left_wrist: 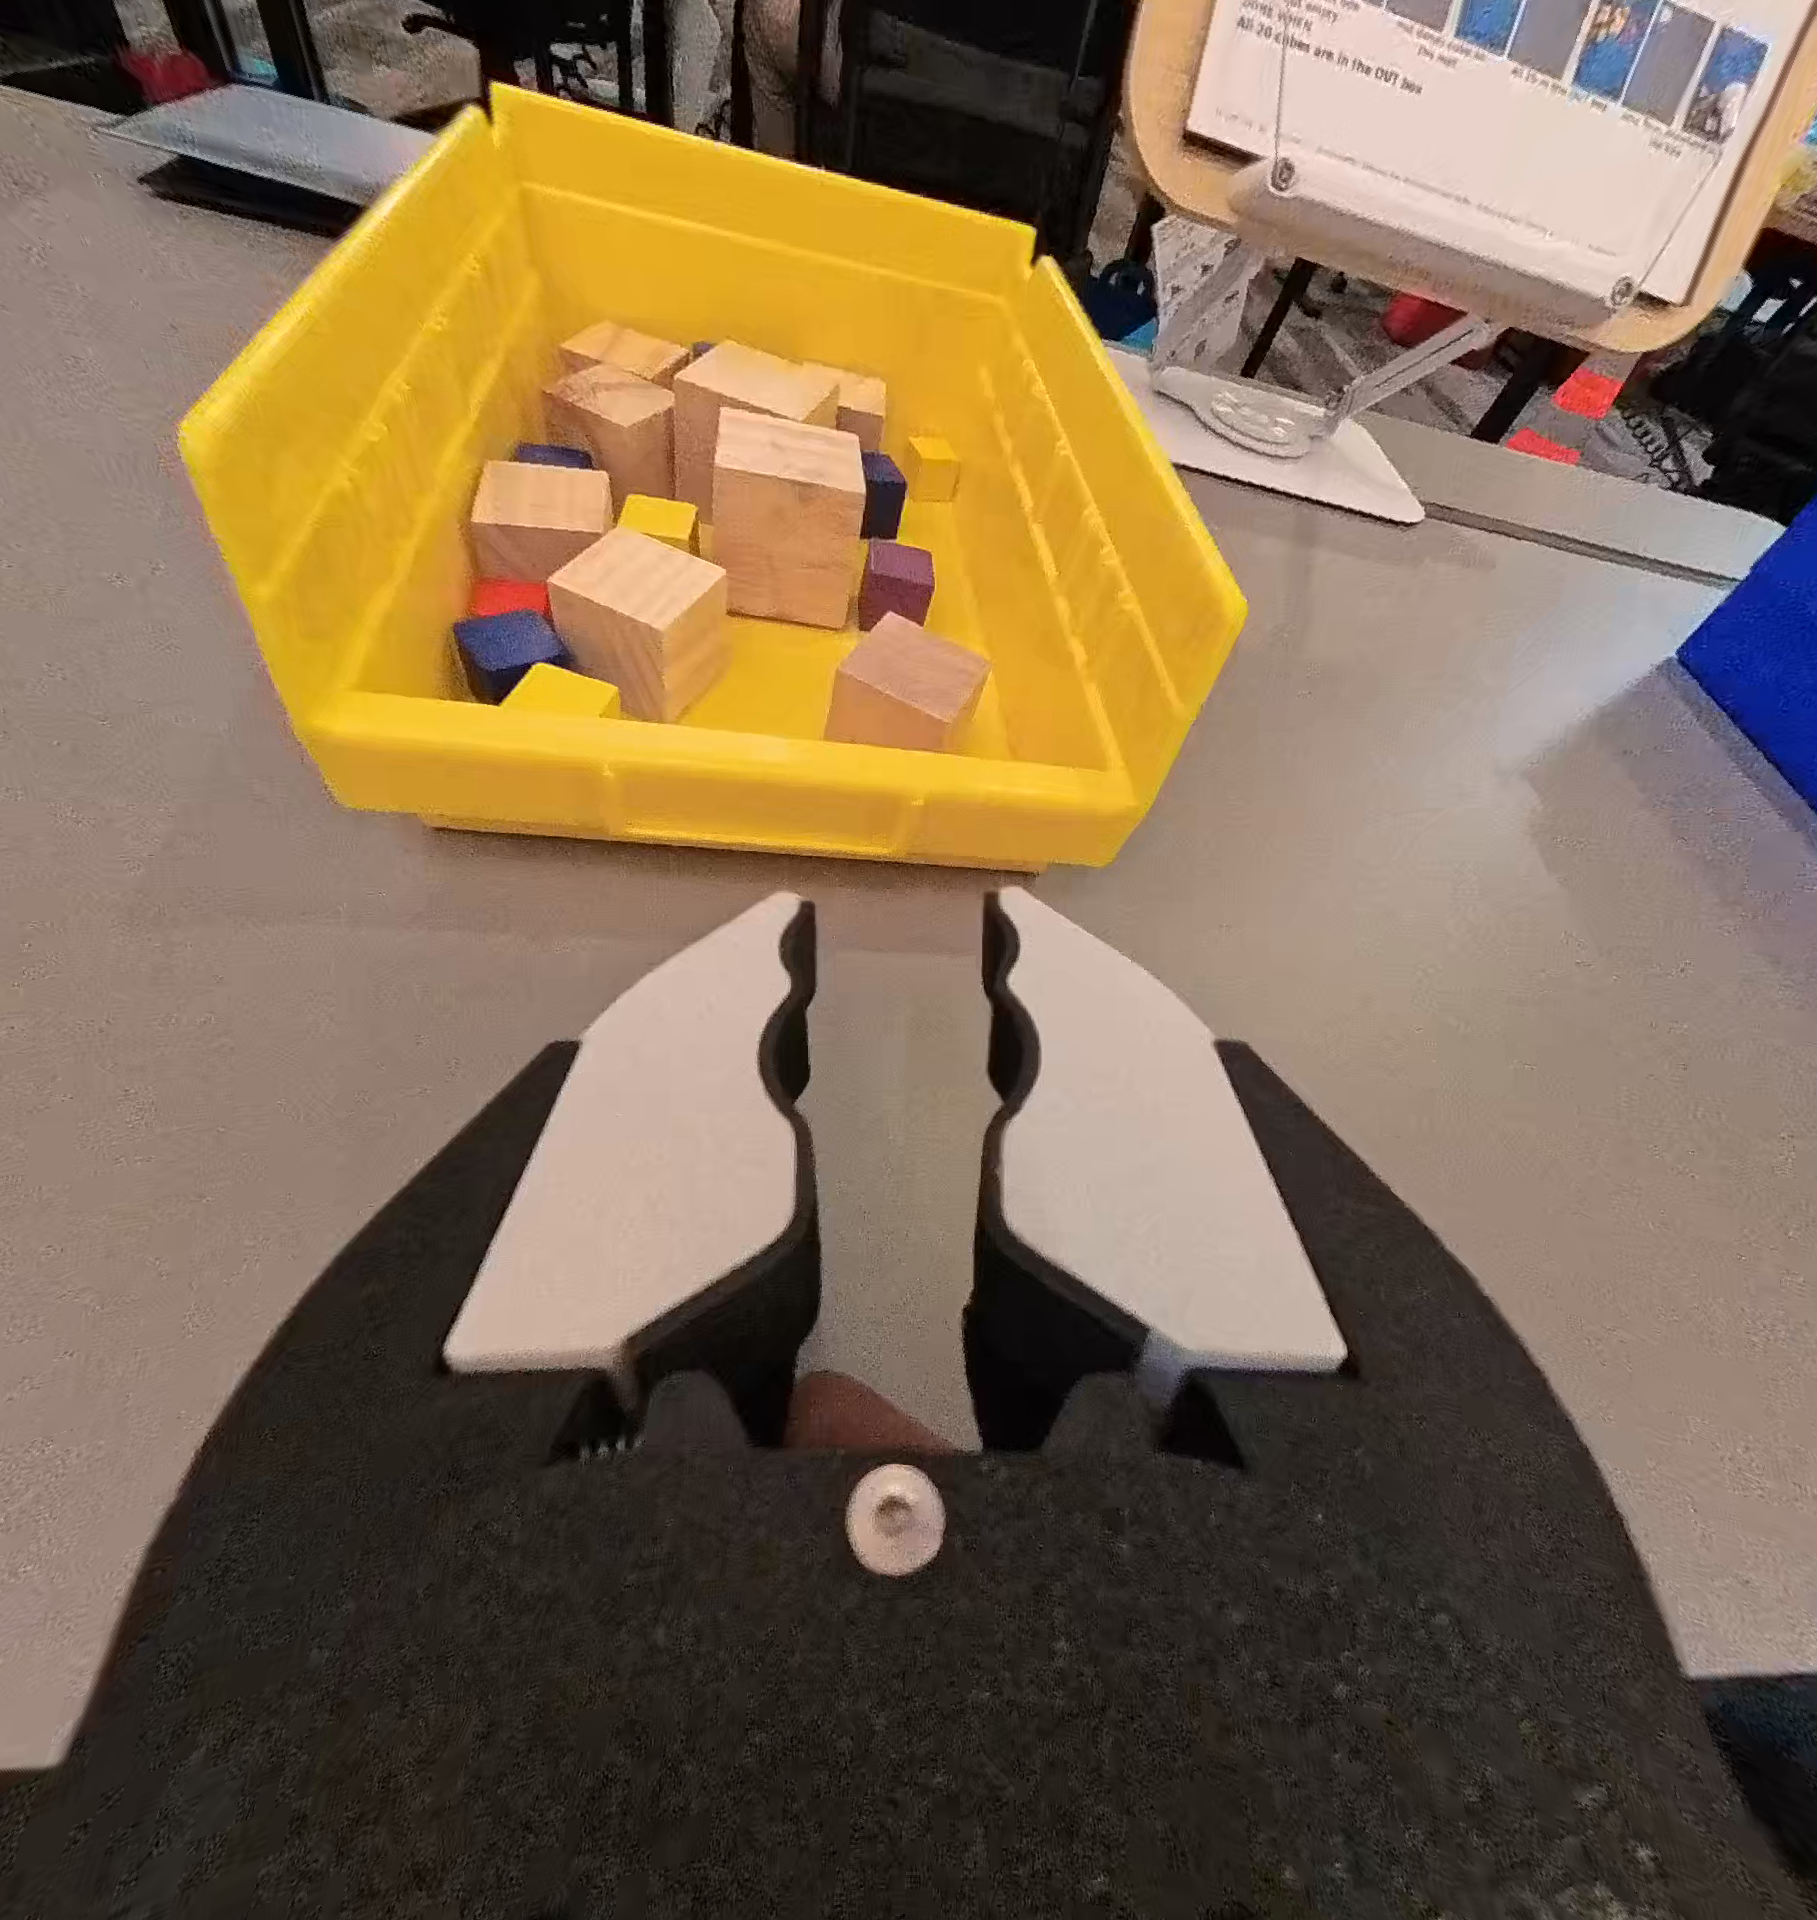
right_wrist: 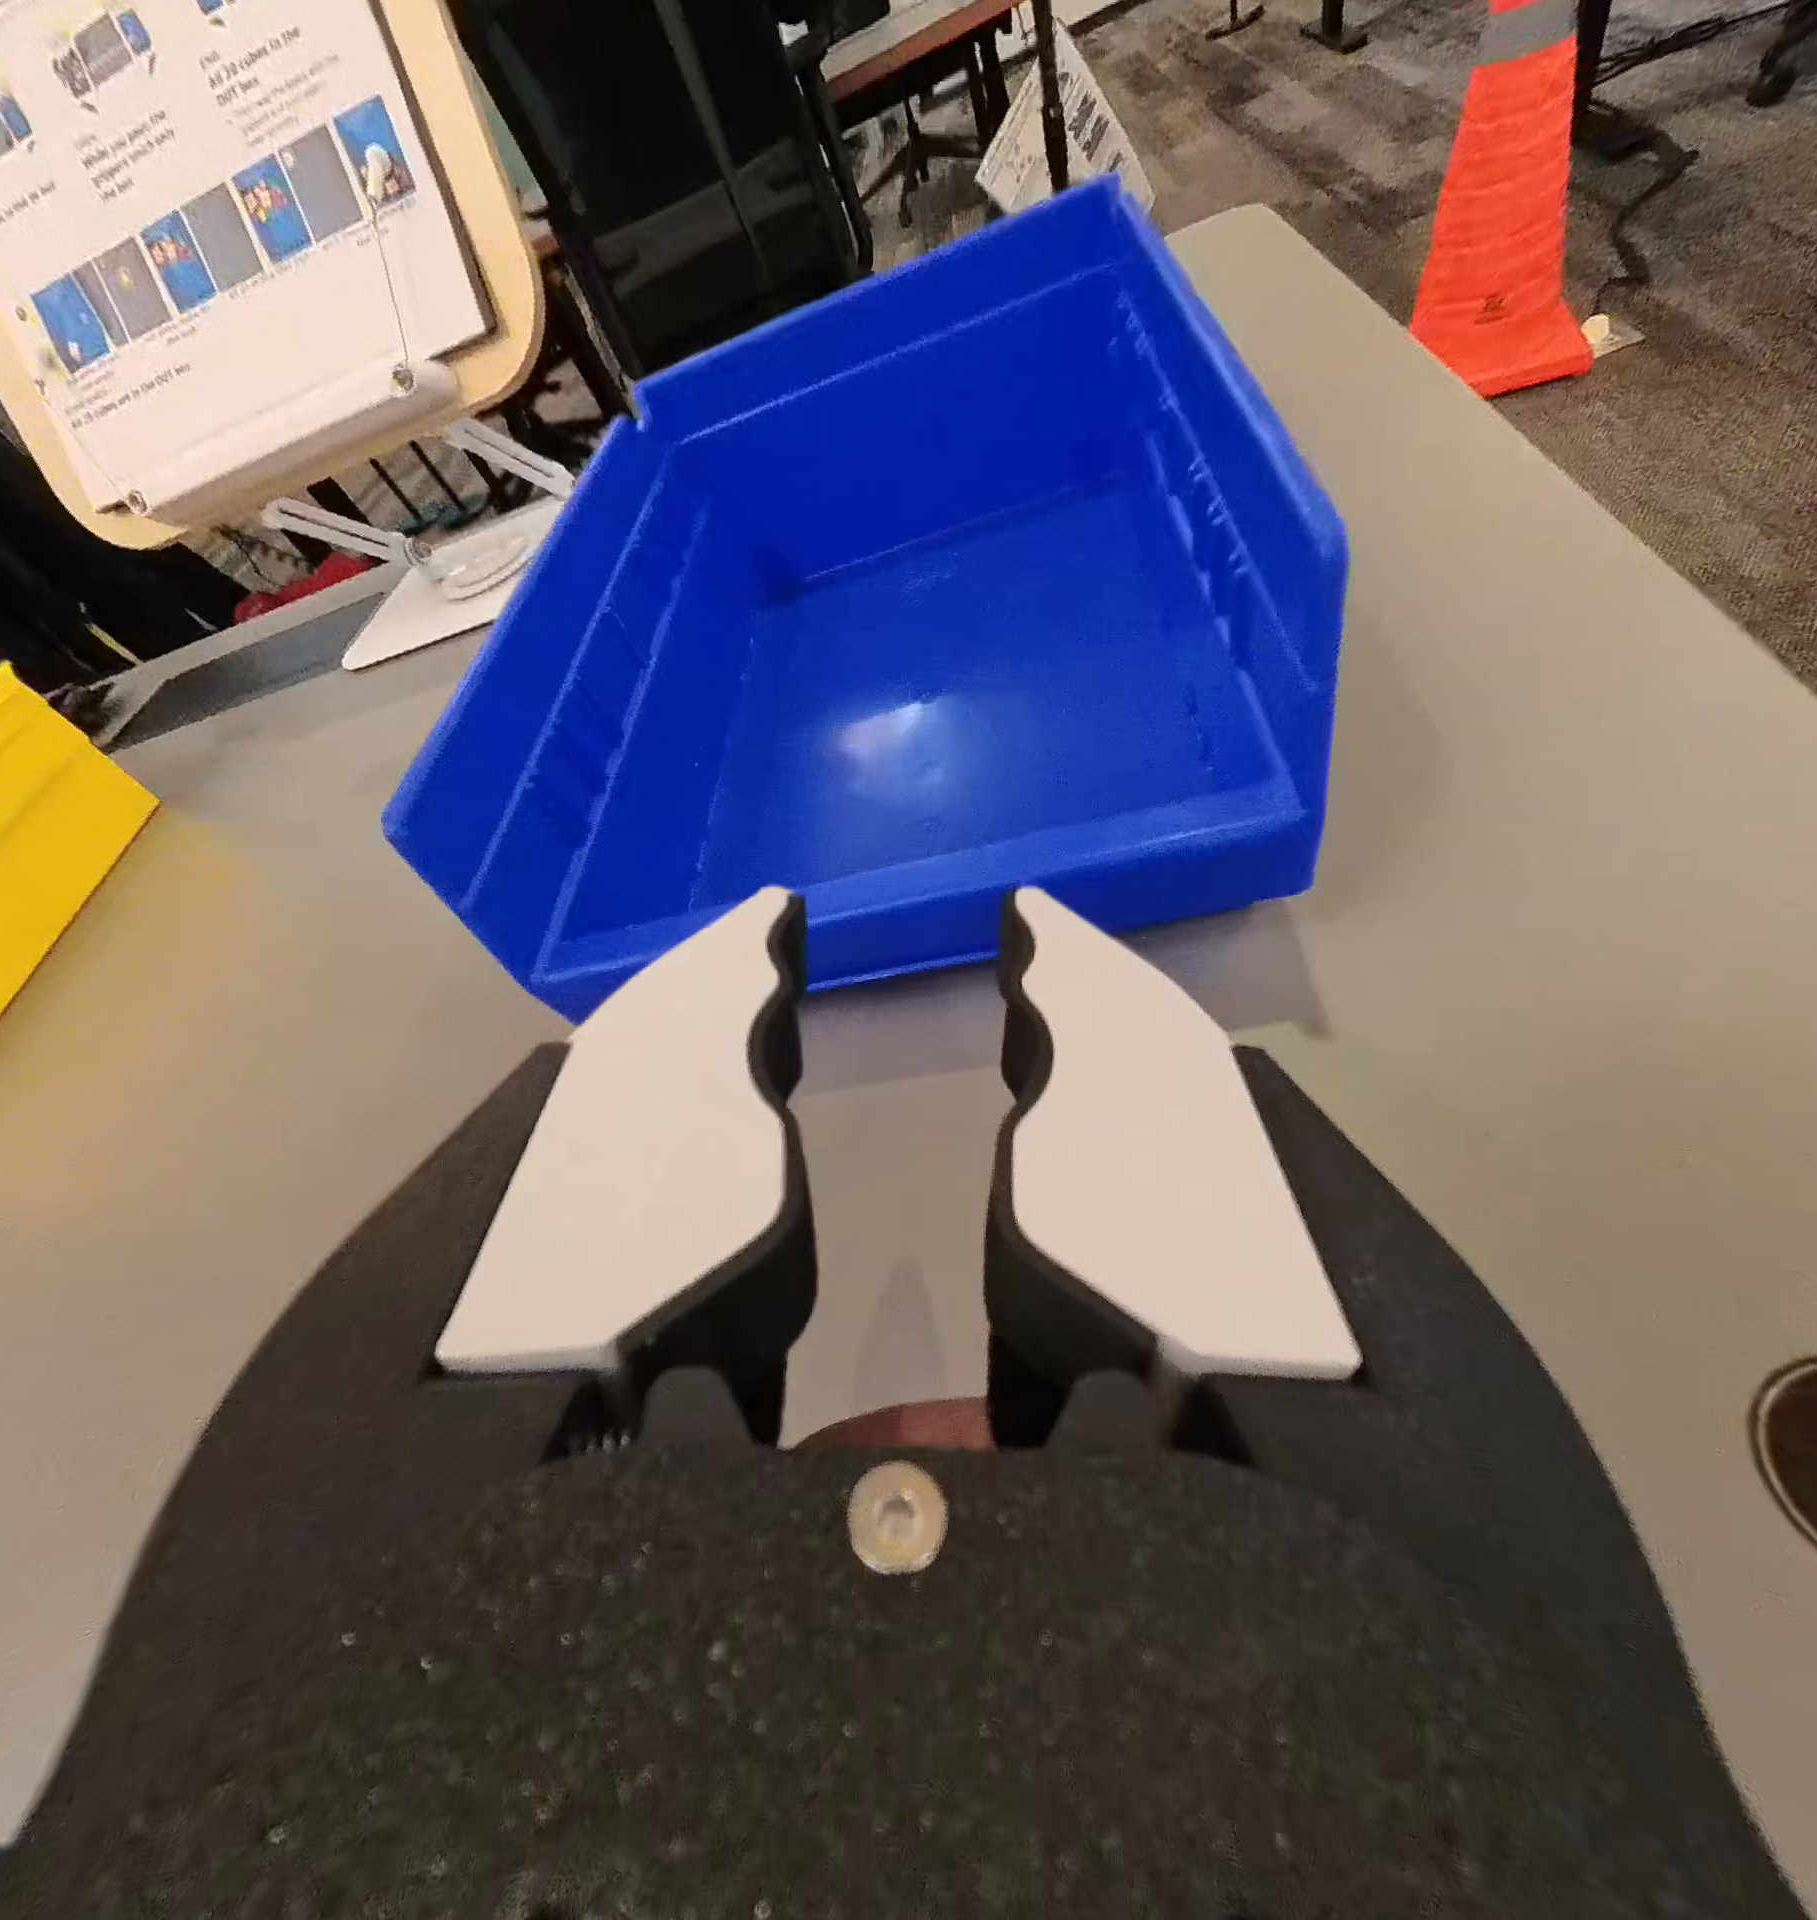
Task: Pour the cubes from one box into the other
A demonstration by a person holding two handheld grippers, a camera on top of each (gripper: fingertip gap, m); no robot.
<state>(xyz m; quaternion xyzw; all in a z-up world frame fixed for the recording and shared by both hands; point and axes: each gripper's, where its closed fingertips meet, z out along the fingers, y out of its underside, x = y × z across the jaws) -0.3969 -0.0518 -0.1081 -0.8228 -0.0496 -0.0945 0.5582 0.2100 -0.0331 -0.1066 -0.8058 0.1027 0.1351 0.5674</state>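
Approach step, nothing gripped: left gripper [left_wrist: 899,914] and right gripper [right_wrist: 902,914] both parted and empty, wooden cubes [left_wrist: 717,530] lying in yellow bin [left_wrist: 758,800], blue bin [right_wrist: 987,883] empty; next, likely clamping the yellow rim.

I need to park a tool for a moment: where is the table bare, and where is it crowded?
Bare grey table lies between the yellow box and the blue box, and in front of both near rims. The blue box holds nothing. Crowded: the cubes fill the yellow box, and the stand sits behind.
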